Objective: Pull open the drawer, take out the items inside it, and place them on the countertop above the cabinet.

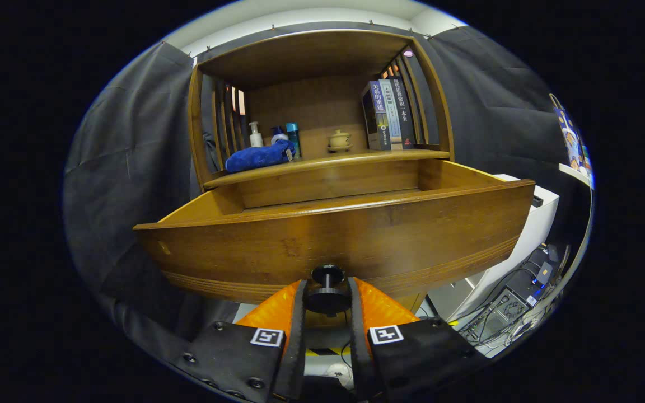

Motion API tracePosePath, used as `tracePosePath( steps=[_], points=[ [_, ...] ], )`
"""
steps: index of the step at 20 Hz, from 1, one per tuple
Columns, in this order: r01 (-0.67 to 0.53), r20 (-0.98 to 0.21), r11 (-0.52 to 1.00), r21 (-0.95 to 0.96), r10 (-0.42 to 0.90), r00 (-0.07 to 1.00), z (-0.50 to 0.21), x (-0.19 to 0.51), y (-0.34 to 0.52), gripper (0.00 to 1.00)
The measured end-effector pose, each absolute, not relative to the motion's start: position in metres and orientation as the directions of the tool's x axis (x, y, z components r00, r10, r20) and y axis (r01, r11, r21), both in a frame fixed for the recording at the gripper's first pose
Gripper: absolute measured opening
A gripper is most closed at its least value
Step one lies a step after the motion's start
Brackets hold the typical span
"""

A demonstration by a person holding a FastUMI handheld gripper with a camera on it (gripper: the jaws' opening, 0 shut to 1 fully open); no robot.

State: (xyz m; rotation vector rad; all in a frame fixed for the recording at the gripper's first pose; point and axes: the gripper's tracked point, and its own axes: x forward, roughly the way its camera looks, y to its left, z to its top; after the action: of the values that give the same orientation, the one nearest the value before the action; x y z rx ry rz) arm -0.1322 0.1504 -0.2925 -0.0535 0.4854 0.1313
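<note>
The glossy, smooth brown wooden drawer [333, 235] is gleaming, its round black matt knob [327, 291] sitting beneath a soft, crumpled blue cloth [259, 156].

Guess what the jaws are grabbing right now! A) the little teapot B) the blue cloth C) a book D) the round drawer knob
D: the gripper has both jaws pressed on the round knob at the front of the pulled-out drawer, while the blue cloth lies on the countertop beyond.

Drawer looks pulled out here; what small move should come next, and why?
Probably let go of the knob: the gripper has its jaws closed on it, and the drawer already stands well out from the cabinet. Its contents are hidden behind the front panel.
</note>
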Motion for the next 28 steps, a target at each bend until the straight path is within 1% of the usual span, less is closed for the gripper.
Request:
tracePosePath(
  steps=[1, 4, 9, 10, 14, 16, 18, 21, 25, 26, 28],
  points=[
    [-0.133, -0.475, 0.991, -0.020, 0.107, 0.873, -0.289, -0.134, 0.150, 0.46],
    [-0.103, -0.410, 0.995, -0.003, 0.093, 0.907, -0.258, -0.121, 0.155, 0.62],
    [-0.117, -0.381, 0.992, 0.039, 0.123, 0.916, -0.212, -0.115, 0.169, 0.90],
    [-0.119, -0.367, 0.992, 0.053, 0.130, 0.921, -0.202, -0.112, 0.171, 0.89],
    [-0.092, -0.344, 0.991, 0.101, 0.121, 0.931, -0.173, -0.089, 0.176, 0.96],
    [-0.068, -0.368, 0.990, 0.126, 0.111, 0.923, -0.173, -0.078, 0.178, 0.98],
    [-0.071, -0.379, 0.993, 0.092, 0.101, 0.920, -0.168, -0.062, 0.179, 0.98],
    [-0.088, -0.438, 0.995, -0.037, 0.063, 0.897, -0.178, -0.037, 0.173, 0.98],
    [-0.120, -0.529, 0.987, -0.110, 0.044, 0.848, -0.197, 0.004, 0.181, 0.98],
    [-0.128, -0.566, 0.984, -0.122, 0.037, 0.824, -0.209, 0.011, 0.183, 0.99],
    [-0.153, -0.676, 0.977, -0.149, 0.012, 0.737, -0.234, 0.019, 0.180, 0.99]
  ],
)
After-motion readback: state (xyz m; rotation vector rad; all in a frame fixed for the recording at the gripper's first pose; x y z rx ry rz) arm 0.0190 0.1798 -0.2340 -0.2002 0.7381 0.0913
